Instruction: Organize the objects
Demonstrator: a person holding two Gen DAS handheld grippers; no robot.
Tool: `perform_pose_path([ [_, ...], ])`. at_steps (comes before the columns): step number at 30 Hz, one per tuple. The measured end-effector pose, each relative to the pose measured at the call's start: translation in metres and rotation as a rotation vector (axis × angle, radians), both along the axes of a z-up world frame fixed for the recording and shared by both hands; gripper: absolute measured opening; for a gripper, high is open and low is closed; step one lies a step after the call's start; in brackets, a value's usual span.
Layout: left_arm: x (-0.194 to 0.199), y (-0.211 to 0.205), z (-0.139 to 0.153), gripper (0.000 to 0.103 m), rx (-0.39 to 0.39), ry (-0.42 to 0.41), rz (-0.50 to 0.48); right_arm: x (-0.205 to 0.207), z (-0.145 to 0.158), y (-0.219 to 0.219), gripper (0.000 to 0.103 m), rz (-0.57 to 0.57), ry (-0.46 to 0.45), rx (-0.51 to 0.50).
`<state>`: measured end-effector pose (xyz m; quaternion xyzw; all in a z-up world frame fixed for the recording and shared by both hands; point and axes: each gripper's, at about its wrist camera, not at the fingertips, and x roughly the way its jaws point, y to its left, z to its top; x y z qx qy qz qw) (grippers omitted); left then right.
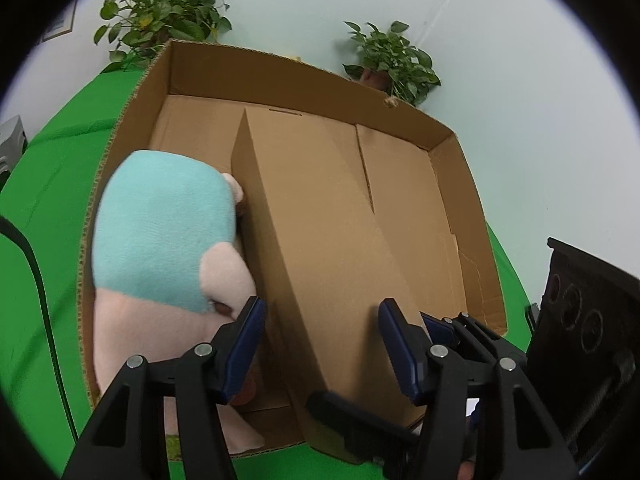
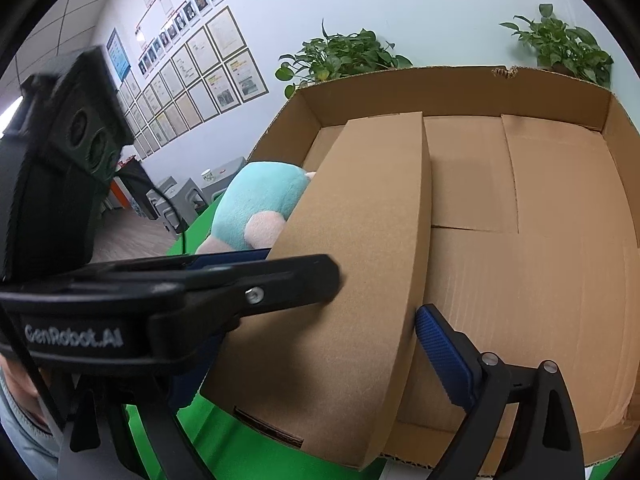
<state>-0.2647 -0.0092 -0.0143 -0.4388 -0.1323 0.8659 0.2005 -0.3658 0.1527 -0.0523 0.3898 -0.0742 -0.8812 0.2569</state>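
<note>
A large open cardboard box (image 1: 472, 208) lies on a green table cover (image 1: 48, 200). A long cardboard flap (image 1: 320, 248) stands tilted inside it, dividing it. A pink and teal plush toy (image 1: 160, 240) sits in the left section, against the left wall. My left gripper (image 1: 320, 328) is open, its two blue-padded fingers straddling the flap's near end without pressing it. My right gripper (image 2: 340, 340) also straddles the flap (image 2: 340, 280); only its right blue pad (image 2: 444, 356) shows, just beside the flap's edge. The left gripper's body crosses in front. The plush (image 2: 260, 208) shows behind the flap.
Two potted green plants (image 1: 160, 12) (image 1: 392, 60) stand behind the box against a pale wall. A black cable (image 1: 40, 288) runs over the green cover at left. Framed papers (image 2: 192, 72) hang on the wall in the right wrist view.
</note>
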Motion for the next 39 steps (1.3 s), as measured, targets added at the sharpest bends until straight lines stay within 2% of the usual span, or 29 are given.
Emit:
perform_pose_path([
  [15,0.007,-0.021,0.005,0.057,0.013,0.016,0.055,-0.015,-0.006,0.001,0.093,-0.059,-0.067,-0.014],
  [20,0.010,-0.034,0.010,0.057,0.032,0.026,0.093,-0.024,-0.006,-0.007,0.094,-0.065,-0.064,0.019],
  [22,0.013,-0.036,0.013,0.057,0.033,0.034,0.089,-0.026,-0.006,-0.005,0.093,-0.070,-0.092,0.022],
  [24,0.016,-0.038,0.016,0.057,0.032,0.043,0.079,-0.019,-0.006,0.002,0.094,-0.069,-0.129,-0.001],
  [26,0.017,-0.037,0.017,0.057,0.031,0.047,0.072,-0.006,-0.005,0.005,0.100,-0.073,-0.137,-0.002],
  [29,0.017,-0.033,0.016,0.057,0.028,0.052,0.065,0.019,-0.009,-0.008,0.102,-0.032,-0.131,0.074],
  [31,0.016,-0.032,0.013,0.057,0.030,0.044,0.061,0.024,-0.015,-0.020,0.099,-0.019,-0.131,0.141],
  [32,0.016,-0.031,0.012,0.057,0.029,0.039,0.059,0.025,-0.017,-0.028,0.096,-0.026,-0.102,0.195],
  [34,0.018,-0.031,0.011,0.057,0.023,0.041,0.065,0.026,-0.017,-0.033,0.090,-0.037,-0.075,0.237],
  [36,0.018,-0.035,0.010,0.057,0.030,0.038,0.070,0.023,-0.015,-0.034,0.085,-0.043,-0.064,0.235],
  [39,0.022,-0.041,0.012,0.057,0.019,0.045,0.077,0.020,-0.011,-0.024,0.087,-0.057,-0.066,0.197],
])
